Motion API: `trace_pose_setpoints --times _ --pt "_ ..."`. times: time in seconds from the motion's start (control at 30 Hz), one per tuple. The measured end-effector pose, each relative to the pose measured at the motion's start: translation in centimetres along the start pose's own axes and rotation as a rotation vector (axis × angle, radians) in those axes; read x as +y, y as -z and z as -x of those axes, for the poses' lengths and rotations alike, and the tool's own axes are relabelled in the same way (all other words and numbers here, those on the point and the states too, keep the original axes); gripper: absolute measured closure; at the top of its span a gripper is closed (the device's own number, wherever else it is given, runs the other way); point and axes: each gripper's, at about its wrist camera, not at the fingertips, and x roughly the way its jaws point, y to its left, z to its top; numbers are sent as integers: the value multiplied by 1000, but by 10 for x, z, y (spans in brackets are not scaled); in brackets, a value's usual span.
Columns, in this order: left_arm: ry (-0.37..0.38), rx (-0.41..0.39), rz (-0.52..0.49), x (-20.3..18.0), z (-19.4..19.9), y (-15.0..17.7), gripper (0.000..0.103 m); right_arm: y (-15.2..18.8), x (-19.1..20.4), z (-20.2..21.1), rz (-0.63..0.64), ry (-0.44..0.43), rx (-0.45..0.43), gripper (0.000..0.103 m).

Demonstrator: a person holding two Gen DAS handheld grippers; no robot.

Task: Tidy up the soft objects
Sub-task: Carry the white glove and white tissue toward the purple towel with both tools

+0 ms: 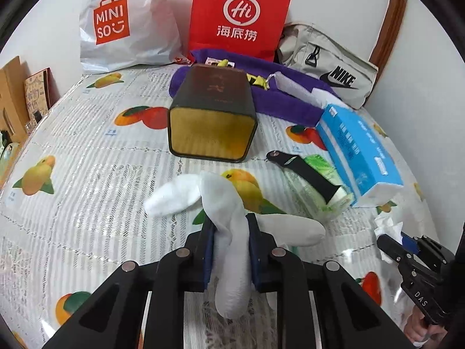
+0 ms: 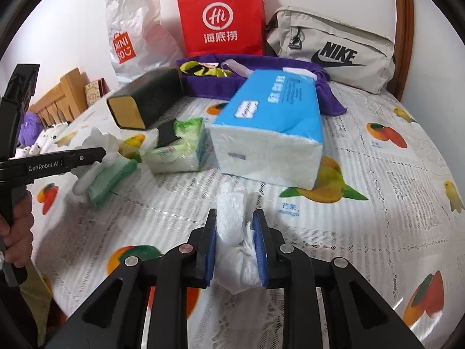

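Observation:
My left gripper [image 1: 229, 221] is shut on a white sock [image 1: 221, 200] low over the fruit-print tablecloth [image 1: 87, 174]. The sock's toe end hangs back between the blue pads and its other end flops left. A second pale sock [image 1: 293, 228] lies just right of the fingers. My right gripper [image 2: 235, 218] is shut on a crumpled white tissue [image 2: 234, 250], a little above the cloth. The right wrist view shows the left gripper [image 2: 100, 153] at the left edge, with the sock [image 2: 101, 141] over a green cloth [image 2: 109, 176].
A dark box [image 1: 212, 116] lies on its side mid-table. A blue tissue pack [image 1: 357, 151] and a green wipes pack [image 1: 319, 186] are to the right. At the back are a purple towel [image 1: 290, 101], a Nike bag [image 1: 334, 69], a red paper bag [image 1: 238, 14] and a white plastic bag [image 1: 125, 20].

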Motion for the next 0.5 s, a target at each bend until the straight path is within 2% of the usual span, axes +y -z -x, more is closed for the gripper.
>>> trace_pose_setpoints --times 0.3,0.5 --pt "-12 -56 8 -4 29 -25 83 -25 7 31 30 -12 -51 80" --pt "-19 -73 20 -1 41 -46 83 -46 1 39 33 10 -64 80"
